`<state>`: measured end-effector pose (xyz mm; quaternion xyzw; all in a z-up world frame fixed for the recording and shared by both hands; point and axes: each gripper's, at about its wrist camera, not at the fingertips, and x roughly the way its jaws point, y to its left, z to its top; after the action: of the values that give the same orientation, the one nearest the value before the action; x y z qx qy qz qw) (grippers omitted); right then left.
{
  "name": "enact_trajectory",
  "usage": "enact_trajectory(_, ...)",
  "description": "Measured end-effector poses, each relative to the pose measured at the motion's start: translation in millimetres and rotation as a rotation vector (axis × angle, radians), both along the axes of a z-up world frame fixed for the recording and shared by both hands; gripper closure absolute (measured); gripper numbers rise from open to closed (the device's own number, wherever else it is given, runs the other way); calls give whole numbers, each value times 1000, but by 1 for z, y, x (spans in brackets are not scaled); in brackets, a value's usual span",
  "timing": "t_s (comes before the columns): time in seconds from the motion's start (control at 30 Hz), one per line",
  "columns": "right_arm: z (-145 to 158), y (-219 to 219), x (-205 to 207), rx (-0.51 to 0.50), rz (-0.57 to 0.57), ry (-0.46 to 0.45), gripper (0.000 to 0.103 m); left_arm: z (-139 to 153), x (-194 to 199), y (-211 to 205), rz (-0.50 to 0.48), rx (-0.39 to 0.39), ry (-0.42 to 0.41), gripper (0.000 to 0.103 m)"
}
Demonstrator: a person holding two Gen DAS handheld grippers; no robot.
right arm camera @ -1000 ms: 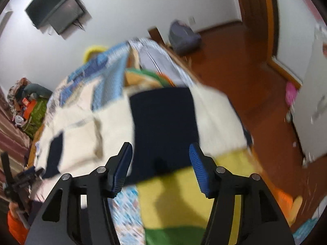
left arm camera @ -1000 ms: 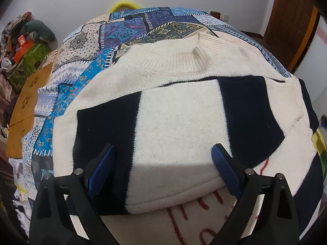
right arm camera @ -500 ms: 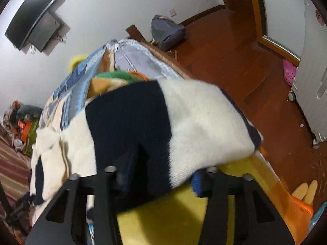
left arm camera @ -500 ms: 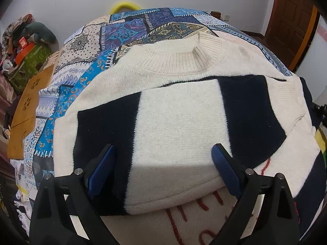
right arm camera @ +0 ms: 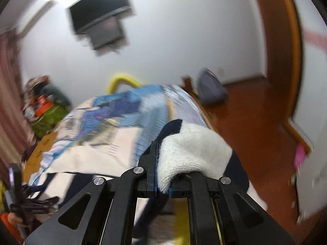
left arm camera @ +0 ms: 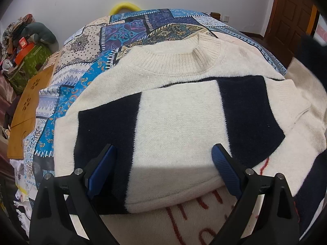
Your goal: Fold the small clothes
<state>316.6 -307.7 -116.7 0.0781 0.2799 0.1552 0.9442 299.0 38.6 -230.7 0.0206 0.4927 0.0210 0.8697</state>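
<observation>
No text can be read in full. The sweater (left arm camera: pixel 177 126) carries red stitched lettering (left arm camera: pixel 194 220) on its cream front, at about 6 o'clock in the left wrist view, but a folded sleeve covers the top of it and only broken strokes show, too partial to make out as letters. A further red stroke (left arm camera: pixel 264 163) sits at about 4 o'clock. The right wrist view is motion-blurred, and nothing legible appears in it.

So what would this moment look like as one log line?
step: folding sweater | left gripper: open above it | right gripper: shut on sleeve, lifted
</observation>
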Motion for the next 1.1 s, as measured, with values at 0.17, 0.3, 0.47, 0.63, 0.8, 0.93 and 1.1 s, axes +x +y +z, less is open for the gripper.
enact_trajectory(0.17, 10, 84, -15, -58, 204, -24, 97, 8, -13, 4, -5, -2, -15, 8)
enact_trajectory(0.3, -30, 134, -18, -102, 303, 88, 96, 17, -31, 13, -7, 8, -31, 8)
enact_trajectory(0.47, -87, 159, -22, -162, 362, 269, 90, 21, -44, 21, -1, 62, -37, 8)
enact_trajectory(0.63, -91, 137, -40, -170, 388, 298, 60, 20, -48, 23, 11, 62, -38, 8)
enact_trajectory(0.8, -76, 80, -46, -107, 309, 281, 42, 19, -45, 17, 15, 55, -38, 8)
enact_trajectory(0.93, -76, 32, -37, -99, 173, 271, 34, 16, -39, 11, 19, 51, -35, 8)
enact_trajectory(1.1, -85, -30, -20, -6, -3, 318, 34, 12, -35, 8, 25, 37, -36, 8)
